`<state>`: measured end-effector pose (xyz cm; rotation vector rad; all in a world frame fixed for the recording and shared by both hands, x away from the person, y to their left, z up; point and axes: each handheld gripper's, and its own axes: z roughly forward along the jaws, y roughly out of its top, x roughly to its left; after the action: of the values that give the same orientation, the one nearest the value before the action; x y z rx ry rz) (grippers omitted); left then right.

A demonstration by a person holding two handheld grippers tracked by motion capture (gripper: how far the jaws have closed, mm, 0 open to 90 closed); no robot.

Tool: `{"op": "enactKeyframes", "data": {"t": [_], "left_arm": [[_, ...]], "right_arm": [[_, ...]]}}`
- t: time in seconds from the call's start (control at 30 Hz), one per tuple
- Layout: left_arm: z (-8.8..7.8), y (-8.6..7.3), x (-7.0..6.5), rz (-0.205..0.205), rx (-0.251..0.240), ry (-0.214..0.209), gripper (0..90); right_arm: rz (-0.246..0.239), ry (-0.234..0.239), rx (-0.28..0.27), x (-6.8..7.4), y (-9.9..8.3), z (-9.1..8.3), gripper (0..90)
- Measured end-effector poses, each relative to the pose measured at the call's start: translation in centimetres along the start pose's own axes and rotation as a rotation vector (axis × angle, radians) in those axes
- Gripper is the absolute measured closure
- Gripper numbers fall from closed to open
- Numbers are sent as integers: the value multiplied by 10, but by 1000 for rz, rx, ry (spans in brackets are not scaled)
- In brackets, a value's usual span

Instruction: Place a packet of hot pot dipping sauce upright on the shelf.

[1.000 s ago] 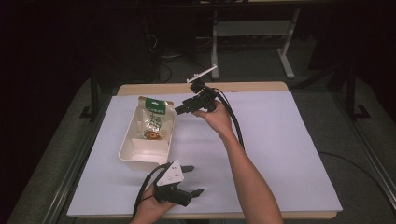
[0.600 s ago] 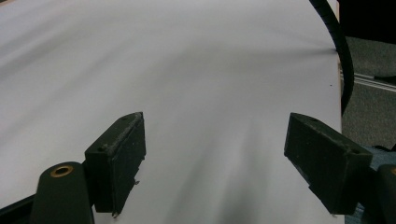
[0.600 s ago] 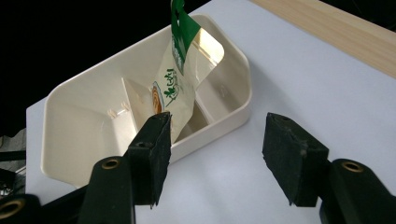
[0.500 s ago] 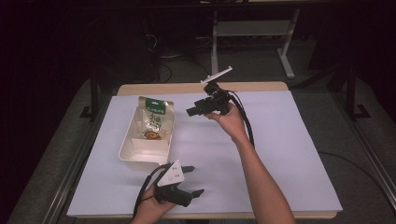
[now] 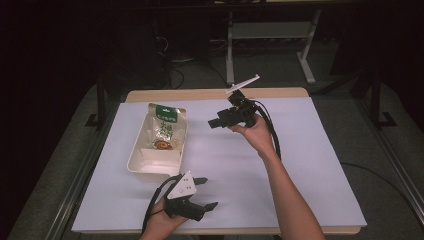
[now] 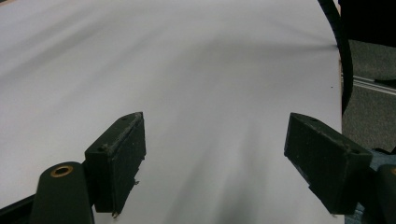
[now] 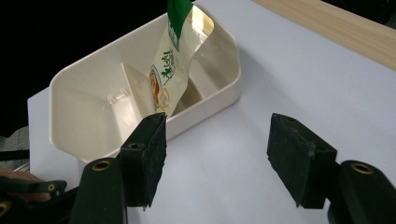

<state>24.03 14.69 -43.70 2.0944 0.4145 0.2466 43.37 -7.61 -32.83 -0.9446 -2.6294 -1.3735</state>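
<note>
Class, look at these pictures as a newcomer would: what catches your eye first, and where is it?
First, the green-topped snack packet lying in the cream divided tray at the left of the white-covered table. Next, the right tongs, raised above the table's middle, jaws apart and empty, pointing toward the tray. The left tongs rest open near the front edge.

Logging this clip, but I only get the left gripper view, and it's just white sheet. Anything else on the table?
Observer: Yes. A cream tray sits at the table's left, beyond the left tongs.
Operator: Anything in it?
Observer: A snack pouch lies in it, with its green top over the far rim.
Operator: Right tongs?
Observer: The right tongs are held off the table and aimed at the tray. Their jaws have just been opening, with nothing between them.
</note>
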Motion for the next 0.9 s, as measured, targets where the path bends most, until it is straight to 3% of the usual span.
{"op": "enactKeyframes", "data": {"t": [0.9], "left_arm": [[1,1,2,-18,-3,-3,202]], "right_arm": [[45,-25,-16,9,-70,-47,293]]}}
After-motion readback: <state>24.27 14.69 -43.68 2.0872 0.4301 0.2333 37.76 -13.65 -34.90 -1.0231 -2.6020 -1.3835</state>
